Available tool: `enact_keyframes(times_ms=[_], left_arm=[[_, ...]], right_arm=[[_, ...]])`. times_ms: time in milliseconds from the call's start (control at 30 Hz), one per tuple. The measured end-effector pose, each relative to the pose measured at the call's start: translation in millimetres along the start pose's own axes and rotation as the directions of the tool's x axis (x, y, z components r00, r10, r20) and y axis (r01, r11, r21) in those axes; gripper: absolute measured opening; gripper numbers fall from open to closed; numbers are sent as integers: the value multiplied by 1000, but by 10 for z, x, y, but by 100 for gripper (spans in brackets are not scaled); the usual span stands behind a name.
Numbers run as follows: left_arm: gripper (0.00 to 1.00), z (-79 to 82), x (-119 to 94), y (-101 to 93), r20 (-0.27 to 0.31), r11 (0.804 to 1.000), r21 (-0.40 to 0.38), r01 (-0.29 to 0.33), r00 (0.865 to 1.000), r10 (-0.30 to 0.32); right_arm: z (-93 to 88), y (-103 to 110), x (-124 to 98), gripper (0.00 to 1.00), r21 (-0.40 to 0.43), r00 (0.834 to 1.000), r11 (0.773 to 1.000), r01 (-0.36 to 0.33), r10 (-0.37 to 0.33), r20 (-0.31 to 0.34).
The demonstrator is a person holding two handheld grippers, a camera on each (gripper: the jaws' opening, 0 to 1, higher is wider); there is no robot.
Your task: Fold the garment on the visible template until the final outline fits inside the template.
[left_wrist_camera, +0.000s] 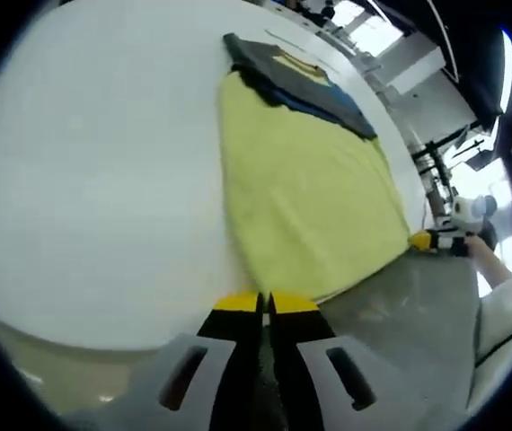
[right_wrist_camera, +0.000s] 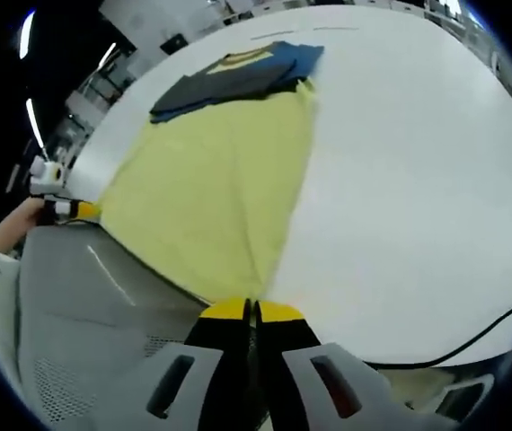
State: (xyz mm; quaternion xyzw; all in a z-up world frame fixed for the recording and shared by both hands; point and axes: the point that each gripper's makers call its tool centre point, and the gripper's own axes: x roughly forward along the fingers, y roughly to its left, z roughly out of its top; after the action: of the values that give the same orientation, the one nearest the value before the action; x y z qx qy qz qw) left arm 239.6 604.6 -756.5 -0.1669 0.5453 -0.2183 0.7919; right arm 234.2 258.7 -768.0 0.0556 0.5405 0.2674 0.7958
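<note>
While both grippers [left_wrist_camera: 267,302] [right_wrist_camera: 251,310] pinch the yellow garment's [left_wrist_camera: 314,193] near edge, white table [left_wrist_camera: 94,180] lies open.

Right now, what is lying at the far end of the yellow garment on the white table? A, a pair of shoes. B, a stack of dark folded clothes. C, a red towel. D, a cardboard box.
B: a stack of dark grey and blue folded clothes lies at the far end of the yellow garment, on the white table.
</note>
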Motion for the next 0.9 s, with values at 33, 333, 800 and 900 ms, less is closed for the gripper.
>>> enact_keyframes(times_ms=[33,333,800,900], left_arm=[[0,6,-14,-6,4,1000,-1,2,1000,-2],[0,47,-115,-93,14,998,55,10,1000,-11],[0,64,-293,-178,61,998,51,36,997,-39],[0,61,-335,-203,71,998,53,41,996,-44]], right_arm=[[10,15,-20,3,5,1000,1000,-9,9,7],[89,63,-153,3,35,997,998,-55,53,60],[141,185,-345,3,31,989,997,-71,67,129],[158,197,-396,3,26,987,997,-70,65,145]])
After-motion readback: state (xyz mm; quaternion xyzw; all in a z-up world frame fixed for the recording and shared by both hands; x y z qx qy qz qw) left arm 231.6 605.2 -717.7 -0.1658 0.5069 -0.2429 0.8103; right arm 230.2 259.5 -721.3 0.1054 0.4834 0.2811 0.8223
